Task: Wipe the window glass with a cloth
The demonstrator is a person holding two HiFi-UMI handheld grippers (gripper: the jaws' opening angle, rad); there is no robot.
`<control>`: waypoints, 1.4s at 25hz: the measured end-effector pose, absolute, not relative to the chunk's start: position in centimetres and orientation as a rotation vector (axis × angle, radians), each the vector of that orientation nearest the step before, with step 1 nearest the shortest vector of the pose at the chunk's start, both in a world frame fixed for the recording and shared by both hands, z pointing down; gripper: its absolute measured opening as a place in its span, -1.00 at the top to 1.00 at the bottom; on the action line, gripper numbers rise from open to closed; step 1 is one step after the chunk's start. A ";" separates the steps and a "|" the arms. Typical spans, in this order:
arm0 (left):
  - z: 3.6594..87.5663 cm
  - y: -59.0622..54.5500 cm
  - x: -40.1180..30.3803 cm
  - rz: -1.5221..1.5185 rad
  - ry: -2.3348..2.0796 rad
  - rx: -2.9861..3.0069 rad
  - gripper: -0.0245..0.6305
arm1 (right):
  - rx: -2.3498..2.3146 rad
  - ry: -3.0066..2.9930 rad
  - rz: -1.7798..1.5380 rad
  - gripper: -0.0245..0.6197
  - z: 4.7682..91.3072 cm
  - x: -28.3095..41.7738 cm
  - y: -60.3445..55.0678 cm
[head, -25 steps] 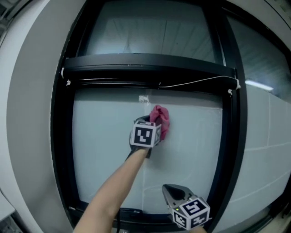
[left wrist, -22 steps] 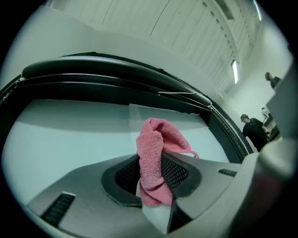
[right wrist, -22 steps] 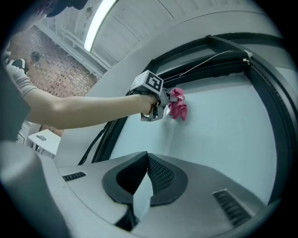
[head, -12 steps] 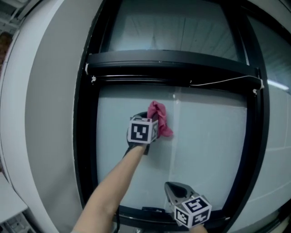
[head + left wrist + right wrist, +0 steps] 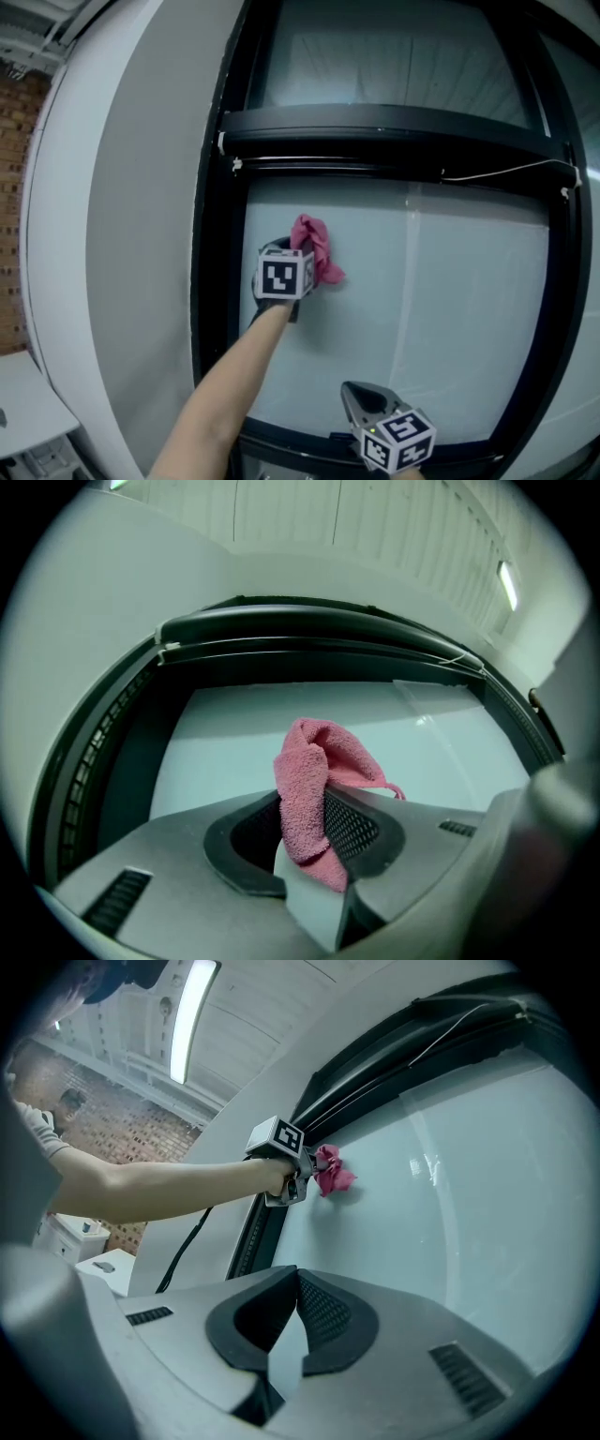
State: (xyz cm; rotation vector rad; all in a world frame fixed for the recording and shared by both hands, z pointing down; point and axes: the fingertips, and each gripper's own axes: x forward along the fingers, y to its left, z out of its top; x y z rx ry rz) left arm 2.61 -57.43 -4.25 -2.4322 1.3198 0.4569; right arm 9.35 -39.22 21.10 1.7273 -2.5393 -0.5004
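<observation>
Left gripper is clamped on the pink cloth. The cloth sits between the jaws, with its bunched end past the tips, against the glass near the left frame. Only the left gripper view shows the pinch; in the head view the cube hides it. Right gripper has its jaws closed together and empty, low and well apart from the cloth. Its view shows the cable.

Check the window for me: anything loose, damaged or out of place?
One thing: a thin white cord sags loose along the black crossbar, top right. Otherwise the glass looks intact, and the left hand-held gripper is shut on the pink cloth.
</observation>
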 end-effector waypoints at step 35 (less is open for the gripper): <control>4.4 -61.1 -7.0 0.184 1.856 -2.233 0.61 | 1.505 -2.701 -0.421 0.96 23.7 5.9 -40.3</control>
